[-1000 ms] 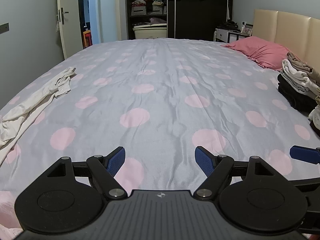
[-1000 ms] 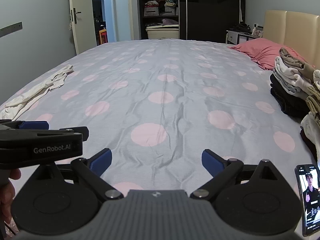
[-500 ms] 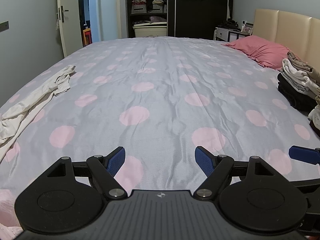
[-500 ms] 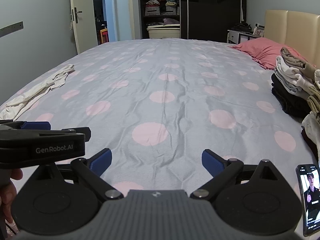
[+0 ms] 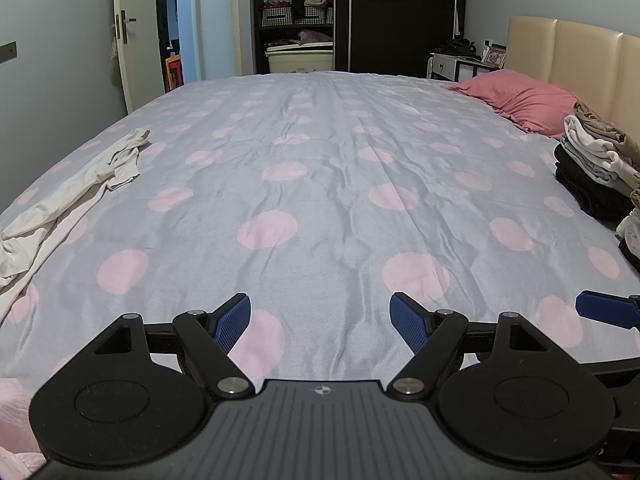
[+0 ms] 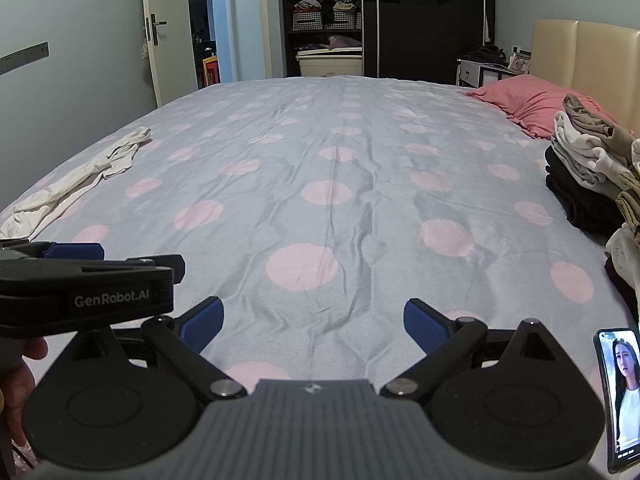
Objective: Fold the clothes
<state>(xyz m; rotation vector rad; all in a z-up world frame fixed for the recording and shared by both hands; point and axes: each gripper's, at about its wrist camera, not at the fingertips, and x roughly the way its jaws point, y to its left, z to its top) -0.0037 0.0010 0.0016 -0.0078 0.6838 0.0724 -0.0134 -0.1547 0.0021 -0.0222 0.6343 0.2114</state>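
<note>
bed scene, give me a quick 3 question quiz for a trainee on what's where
1. True or false: the left gripper is shut on the white garment.
2. Which side of the bed, as the cameras look, holds the stack of folded clothes? A) left B) right C) far end
3. Fill in: the phone with a lit screen lies at the near ____ corner of the right wrist view.

Key
1. False. Both the left gripper and the right gripper are open and empty; the garment lies unfolded along the left edge of the bed.
2. B
3. right
</note>
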